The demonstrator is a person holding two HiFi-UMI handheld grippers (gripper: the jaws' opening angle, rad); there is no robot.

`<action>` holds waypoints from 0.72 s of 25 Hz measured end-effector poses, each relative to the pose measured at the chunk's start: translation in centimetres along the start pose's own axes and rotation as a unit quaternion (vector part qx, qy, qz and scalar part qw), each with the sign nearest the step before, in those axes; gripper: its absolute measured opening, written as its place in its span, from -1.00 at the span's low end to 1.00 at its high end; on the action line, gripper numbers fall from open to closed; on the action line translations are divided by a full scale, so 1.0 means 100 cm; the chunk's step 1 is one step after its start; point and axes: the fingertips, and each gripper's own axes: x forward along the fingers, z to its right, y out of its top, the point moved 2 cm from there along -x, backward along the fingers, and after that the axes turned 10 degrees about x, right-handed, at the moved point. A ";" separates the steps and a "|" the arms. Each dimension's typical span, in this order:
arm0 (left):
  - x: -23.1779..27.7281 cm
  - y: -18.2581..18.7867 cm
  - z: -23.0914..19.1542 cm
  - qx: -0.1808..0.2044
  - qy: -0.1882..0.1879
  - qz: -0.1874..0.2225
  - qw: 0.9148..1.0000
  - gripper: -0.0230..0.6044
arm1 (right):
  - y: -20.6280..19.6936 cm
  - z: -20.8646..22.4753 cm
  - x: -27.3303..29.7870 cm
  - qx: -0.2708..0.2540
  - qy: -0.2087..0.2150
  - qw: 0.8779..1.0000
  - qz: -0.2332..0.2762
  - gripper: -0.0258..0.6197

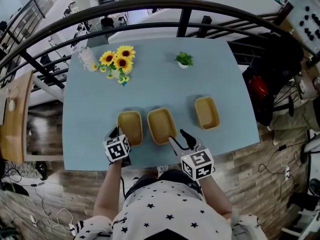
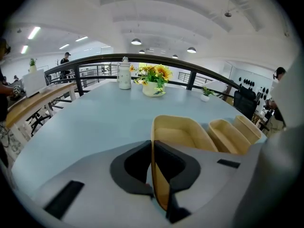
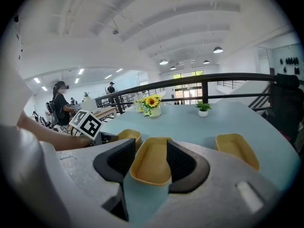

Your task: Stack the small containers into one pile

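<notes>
Three small tan containers sit open side up in a loose row on the near half of the blue table [image 1: 90, 114], each apart from the others and none stacked yet. The left container [image 1: 129, 127] and the middle container [image 1: 161, 125] lie close together. The right container [image 1: 206, 112] sits well off to the right and a little farther away.

The left gripper [image 1: 116, 133] is at the near left corner of the left container. In its own view its jaws are closed almost together on the thin near wall of that container [image 2: 180, 132], one pad inside the rim and one outside, so the left gripper [image 2: 152, 148] has it pinched. The container's base looks to be resting on the table, though the near end is hidden by the jaws.

The right gripper [image 1: 179, 138] is at the near end of the middle container. In its view the jaws stand wide apart, with that container [image 3: 152, 170] showing between them and neither pad pressing on it. The right gripper [image 3: 151, 148] holds nothing.

At the far side of the table are a bunch of sunflowers [image 1: 117, 61], a clear jar [image 1: 87, 59] just left of them, and a small potted plant [image 1: 184, 59] farther right.
</notes>
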 end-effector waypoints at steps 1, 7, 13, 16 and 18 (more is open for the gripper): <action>-0.001 0.001 0.000 -0.004 0.000 0.001 1.000 -0.86 | 0.002 0.001 0.002 -0.002 0.003 1.000 0.000 -0.33; -0.012 0.007 0.001 -0.021 0.007 0.014 1.000 -0.87 | 0.013 0.006 0.009 -0.013 0.019 1.000 0.002 -0.33; -0.029 0.014 0.007 -0.032 0.018 0.030 0.999 -0.88 | 0.017 0.012 0.011 -0.023 0.033 0.999 0.004 -0.33; -0.040 0.021 0.015 -0.039 0.020 0.041 0.998 -0.88 | 0.017 0.016 0.008 -0.027 0.039 0.999 0.003 -0.33; -0.047 0.027 0.020 -0.045 0.020 0.051 0.997 -0.88 | 0.017 0.018 0.006 -0.030 0.041 0.999 0.003 -0.33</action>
